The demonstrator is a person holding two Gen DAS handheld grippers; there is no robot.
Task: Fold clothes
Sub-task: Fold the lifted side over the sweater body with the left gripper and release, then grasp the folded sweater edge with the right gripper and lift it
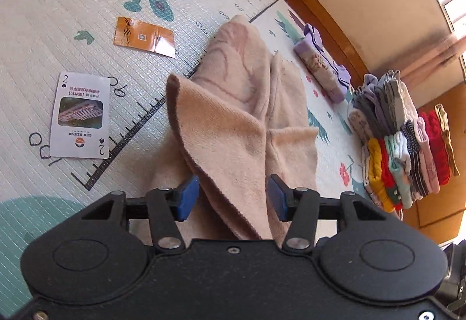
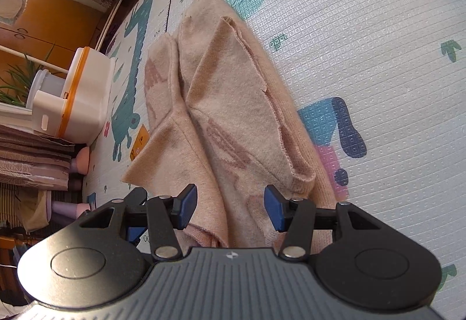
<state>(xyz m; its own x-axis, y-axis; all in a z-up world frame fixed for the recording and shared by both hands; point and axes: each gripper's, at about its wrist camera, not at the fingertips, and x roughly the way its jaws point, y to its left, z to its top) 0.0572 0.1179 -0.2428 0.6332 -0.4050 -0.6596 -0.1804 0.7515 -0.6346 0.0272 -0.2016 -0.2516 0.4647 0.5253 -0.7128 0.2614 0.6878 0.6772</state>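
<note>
A peach knit garment (image 1: pixel 238 116) with a faint pink pattern lies bunched on the play mat (image 1: pixel 58 14). A pointed fold of it stands up just ahead of my left gripper (image 1: pixel 233 197). That gripper is open, its blue pads (image 1: pixel 188 197) on either side of the cloth without pinching it. In the right wrist view the same garment (image 2: pixel 233 104) is loosely folded lengthwise, a hemmed edge running along its right side. My right gripper (image 2: pixel 230 208) is open over its near end, with cloth lying between and under the pads (image 2: pixel 273 209).
A playing card (image 1: pixel 80 116) and an orange card (image 1: pixel 144 37) lie on the mat to the left. A folded purple garment (image 1: pixel 323 66) and a stack of folded clothes (image 1: pixel 404 142) sit at the right. A white and orange box (image 2: pixel 84 93) and curtains (image 2: pixel 32 160) border the mat.
</note>
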